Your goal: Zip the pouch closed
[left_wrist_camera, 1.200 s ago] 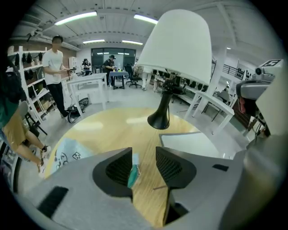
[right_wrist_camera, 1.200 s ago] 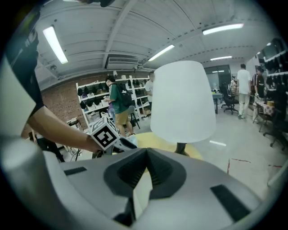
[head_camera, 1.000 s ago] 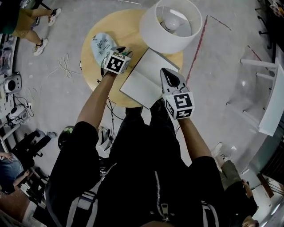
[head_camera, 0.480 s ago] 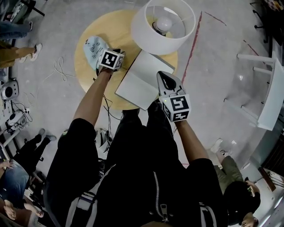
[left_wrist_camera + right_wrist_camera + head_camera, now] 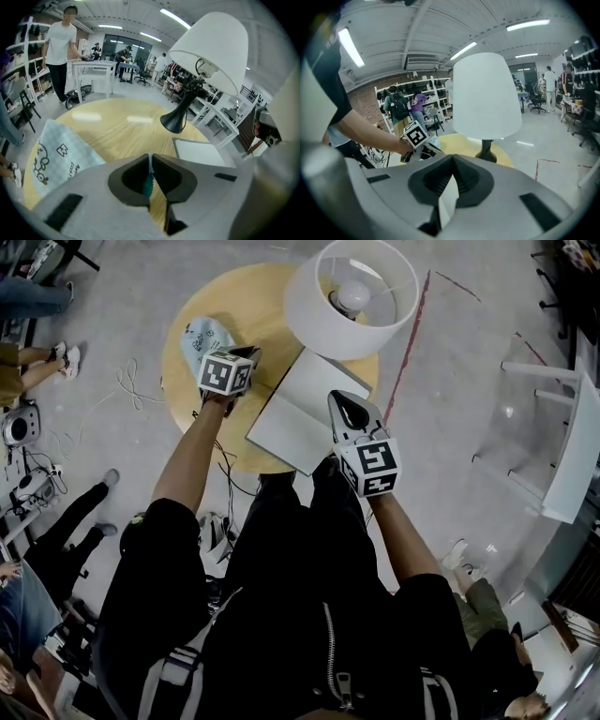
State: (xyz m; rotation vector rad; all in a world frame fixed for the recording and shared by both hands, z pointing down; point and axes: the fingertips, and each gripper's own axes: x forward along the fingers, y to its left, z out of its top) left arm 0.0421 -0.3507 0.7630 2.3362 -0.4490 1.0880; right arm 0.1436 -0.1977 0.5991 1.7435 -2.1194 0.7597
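Left tool closing on teal tab of pouch, wide before, right tool narrow

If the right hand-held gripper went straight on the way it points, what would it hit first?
Likely the lamp: its base stands just beyond the right hand-held gripper. It tilts down, so the table may come first; depth is unclear.

The pouch is pale blue with dark doodles and lettering, its zip tab teal, the table yellow wood-grain, the lamp white-shaded, black-based, the notebook white.
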